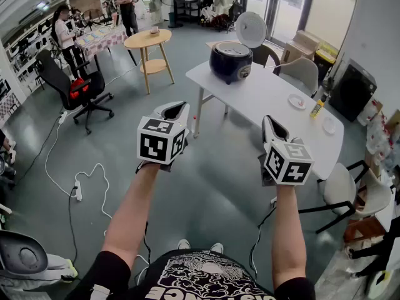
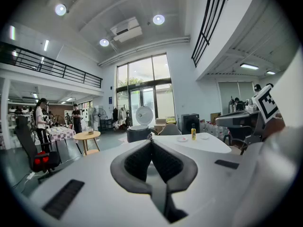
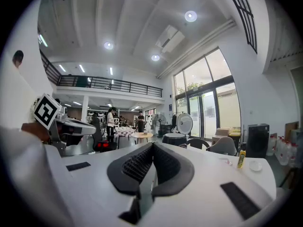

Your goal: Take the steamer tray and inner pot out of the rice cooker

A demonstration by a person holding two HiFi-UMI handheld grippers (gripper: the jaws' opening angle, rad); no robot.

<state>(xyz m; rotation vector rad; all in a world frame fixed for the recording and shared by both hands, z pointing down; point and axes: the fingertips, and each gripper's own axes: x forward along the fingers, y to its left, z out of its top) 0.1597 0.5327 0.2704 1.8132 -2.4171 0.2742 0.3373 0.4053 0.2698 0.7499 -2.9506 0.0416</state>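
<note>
A dark blue rice cooker (image 1: 230, 61) stands at the far end of a white table (image 1: 269, 99), its white lid (image 1: 250, 29) swung up. What lies inside it cannot be seen from here. I hold both grippers out in front of me, well short of the table and above the floor. My left gripper (image 1: 177, 109) is shut and holds nothing. The right gripper (image 1: 269, 123) is likewise shut with nothing in it. In the left gripper view the rice cooker (image 2: 138, 133) shows small and far beyond the tips; in the right gripper view the rice cooker (image 3: 174, 139) does too.
On the table lie a small plate (image 1: 297, 101), a yellow bottle (image 1: 317, 108) and another dish (image 1: 329, 125). Grey chairs (image 1: 301, 74) stand around it. A round wooden side table (image 1: 149, 40) and a black office chair (image 1: 78, 87) are at the left, cables (image 1: 75, 180) on the floor, people at the back.
</note>
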